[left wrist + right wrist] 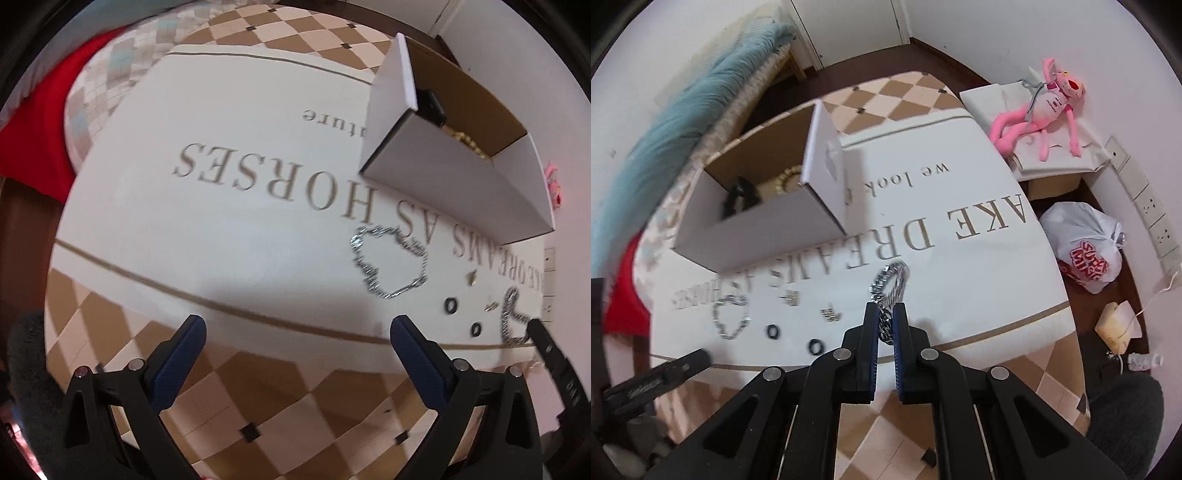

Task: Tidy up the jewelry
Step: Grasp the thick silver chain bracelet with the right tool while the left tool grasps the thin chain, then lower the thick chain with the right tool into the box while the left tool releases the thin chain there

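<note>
My right gripper [885, 312] is shut on a thick silver chain [892, 284] that lies on the white lettered cloth [979, 266]; the chain also shows in the left wrist view [511, 317]. My left gripper [297, 328] is open and empty above the cloth's near edge. A second silver chain [391, 260] lies in a loop ahead of it, also in the right wrist view [729, 317]. Two black rings [451, 305] [475, 329] and two small metal pieces [471, 277] [492, 305] lie between the chains. An open white cardboard box [443, 177] holds a gold bracelet [786, 181] and a black item [738, 195].
The cloth covers a checkered table [295, 398]. A pink plush toy [1045, 114] lies on a white box at the right. A white plastic bag [1086, 247] sits on the floor. A blue blanket [683, 140] and red fabric [40, 122] lie at the left.
</note>
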The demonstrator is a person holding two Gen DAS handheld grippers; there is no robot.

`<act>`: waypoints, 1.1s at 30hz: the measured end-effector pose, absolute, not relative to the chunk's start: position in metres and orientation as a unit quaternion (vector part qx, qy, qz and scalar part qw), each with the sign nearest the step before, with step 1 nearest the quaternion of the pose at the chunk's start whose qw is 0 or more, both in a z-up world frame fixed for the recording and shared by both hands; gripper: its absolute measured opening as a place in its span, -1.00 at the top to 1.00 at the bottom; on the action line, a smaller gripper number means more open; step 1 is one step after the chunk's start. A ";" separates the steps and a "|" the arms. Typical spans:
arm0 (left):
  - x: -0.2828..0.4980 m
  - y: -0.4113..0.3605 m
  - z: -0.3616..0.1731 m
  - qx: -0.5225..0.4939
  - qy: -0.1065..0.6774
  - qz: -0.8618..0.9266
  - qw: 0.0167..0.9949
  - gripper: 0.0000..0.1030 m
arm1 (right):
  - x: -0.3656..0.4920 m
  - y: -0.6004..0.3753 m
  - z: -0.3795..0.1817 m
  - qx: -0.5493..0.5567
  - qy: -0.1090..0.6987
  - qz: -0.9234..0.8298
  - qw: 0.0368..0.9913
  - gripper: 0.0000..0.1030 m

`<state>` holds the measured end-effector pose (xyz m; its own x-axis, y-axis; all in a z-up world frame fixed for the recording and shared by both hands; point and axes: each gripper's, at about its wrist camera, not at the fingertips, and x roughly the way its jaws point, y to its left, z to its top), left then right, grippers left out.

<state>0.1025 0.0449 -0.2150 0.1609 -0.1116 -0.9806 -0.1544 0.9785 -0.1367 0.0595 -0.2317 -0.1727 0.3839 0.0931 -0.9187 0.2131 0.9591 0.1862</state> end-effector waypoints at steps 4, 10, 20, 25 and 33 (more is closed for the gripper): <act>0.122 0.032 -0.216 -0.079 0.640 -0.001 0.764 -0.94 | 0.059 -0.232 -0.177 0.142 0.555 -0.036 0.819 0.86; 0.148 0.009 -0.224 -0.014 0.643 -0.007 0.766 -0.41 | 0.067 -0.256 -0.202 0.162 0.570 -0.047 0.804 0.85; 0.158 -0.003 -0.213 0.020 0.619 -0.052 0.783 1.00 | 0.068 -0.259 -0.209 0.172 0.577 -0.054 0.797 0.85; 0.132 0.024 -0.185 -0.018 0.598 -0.060 0.799 1.00 | 0.063 -0.261 -0.198 0.194 0.571 -0.041 0.797 0.85; 0.108 0.044 -0.135 -0.045 0.573 -0.083 0.814 1.00 | 0.056 -0.263 -0.176 0.240 0.559 -0.010 0.794 0.86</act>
<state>0.1084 0.0445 -0.1348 0.3297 -0.1865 -0.9255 0.0827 0.9822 -0.1685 0.0558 -0.2634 -0.1759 0.3754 0.2532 -0.8916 0.2839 0.8843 0.3707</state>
